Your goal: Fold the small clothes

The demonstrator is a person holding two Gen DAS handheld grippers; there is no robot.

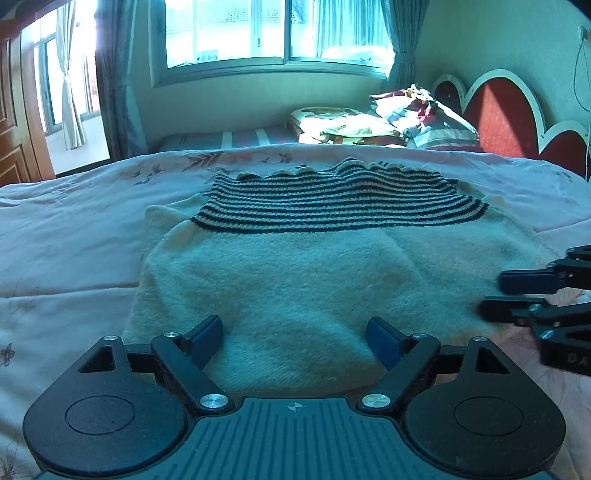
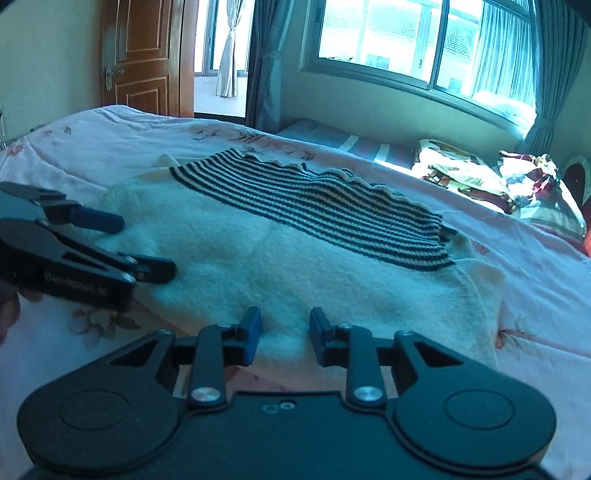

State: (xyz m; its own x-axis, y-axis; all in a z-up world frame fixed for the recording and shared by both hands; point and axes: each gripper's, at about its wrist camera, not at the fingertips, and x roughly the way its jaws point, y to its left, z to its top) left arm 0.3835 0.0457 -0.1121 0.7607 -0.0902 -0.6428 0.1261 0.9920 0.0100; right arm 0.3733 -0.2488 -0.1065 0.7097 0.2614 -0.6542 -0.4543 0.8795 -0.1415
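bed (image 1: 74,229) with a pink flowered sheet fills most of both views, headboard (image 1: 506,118) with red heart-shaped panels at its far right. big window (image 1: 273,33) with curtains on the far wall, wooden door (image 2: 142,55) off to the left side of the room. pile of folded bedding and pillows (image 1: 391,122) sits at the head end of the bed, in sunlight.

sweater (image 1: 295,280) lies flat in the middle of the bed, cream fuzzy body toward the cameras, dark-and-light striped band (image 1: 332,206) along its far part with a wavy edge. near edge looks doubled over, one cream corner pokes out at each side of the striped band.

left tongs (image 1: 295,338) are spread wide, blue pads (image 1: 207,339) resting over the near cream edge of the sweater, nothing pinched between them. in the right wrist view they come in from the left (image 2: 144,243), jaws apart, tips on or just above the cream fabric, cannot tell which.

right tongs (image 2: 285,336) are open a moderate gap, narrower than the left, tips at the near edge of the sweater, holding nothing. seen in the left wrist view at the right edge (image 1: 495,295), jaws apart over the sweater's right side.
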